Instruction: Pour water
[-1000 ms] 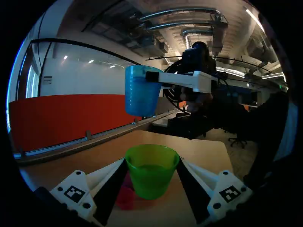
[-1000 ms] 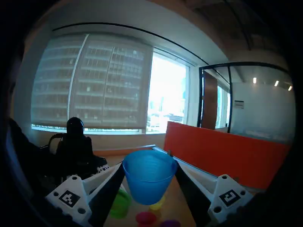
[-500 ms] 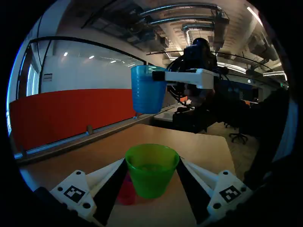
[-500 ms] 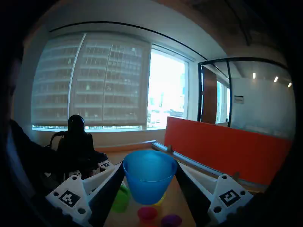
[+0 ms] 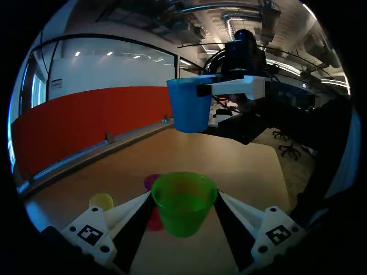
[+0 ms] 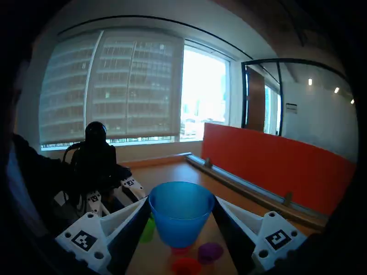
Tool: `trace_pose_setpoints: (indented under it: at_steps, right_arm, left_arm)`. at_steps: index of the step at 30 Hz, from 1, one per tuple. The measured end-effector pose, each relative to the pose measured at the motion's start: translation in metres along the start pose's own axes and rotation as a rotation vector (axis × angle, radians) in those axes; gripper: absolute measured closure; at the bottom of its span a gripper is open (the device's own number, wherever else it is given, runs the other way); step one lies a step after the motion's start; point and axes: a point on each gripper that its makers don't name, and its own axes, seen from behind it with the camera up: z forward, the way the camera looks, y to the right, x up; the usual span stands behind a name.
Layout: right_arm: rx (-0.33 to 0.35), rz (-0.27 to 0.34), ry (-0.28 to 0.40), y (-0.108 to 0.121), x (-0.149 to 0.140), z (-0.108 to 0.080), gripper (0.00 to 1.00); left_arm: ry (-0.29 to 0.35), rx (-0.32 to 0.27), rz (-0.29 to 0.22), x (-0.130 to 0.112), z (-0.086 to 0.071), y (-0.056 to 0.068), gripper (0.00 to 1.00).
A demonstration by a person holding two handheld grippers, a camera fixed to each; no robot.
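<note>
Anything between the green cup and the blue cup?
No. In the left gripper view, bare tabletop shows between the green cup and the raised blue cup; a purple cup sits aside.

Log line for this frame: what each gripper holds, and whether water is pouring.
left gripper: shut on green cup, upright | right gripper: shut on blue cup, upright, raised | pour: no stream visible

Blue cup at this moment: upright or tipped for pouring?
Upright. In the left gripper view the blue cup has its rim level, mouth up, held in the right gripper. Water inside: cannot tell.
</note>
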Motion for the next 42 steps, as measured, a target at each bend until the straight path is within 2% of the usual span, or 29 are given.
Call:
trace_pose_setpoints:
  at_steps: [5,12,20,27,42]
  right_arm:
    - [0.009,-0.013,-0.041,-0.005,-0.019,-0.001,0.08]
    - [0.043,-0.012,-0.089,-0.015,-0.043,-0.001,0.08]
    - [0.079,-0.035,-0.142,-0.023,-0.067,-0.002,0.08]
    - [0.105,-0.028,-0.164,-0.027,-0.08,-0.001,0.07]
    - [0.169,-0.045,-0.244,-0.048,-0.118,0.009,0.06]
  left_arm:
    - [-0.057,0.001,0.008,-0.017,0.003,0.0,0.13]
    - [-0.104,-0.013,0.01,-0.033,0.006,0.004,0.13]
    - [-0.166,-0.004,0.01,-0.057,0.006,0.0,0.13]
    - [-0.208,-0.005,-0.004,-0.075,0.005,-0.002,0.13]
    - [-0.294,0.009,-0.021,-0.111,0.007,-0.013,0.13]
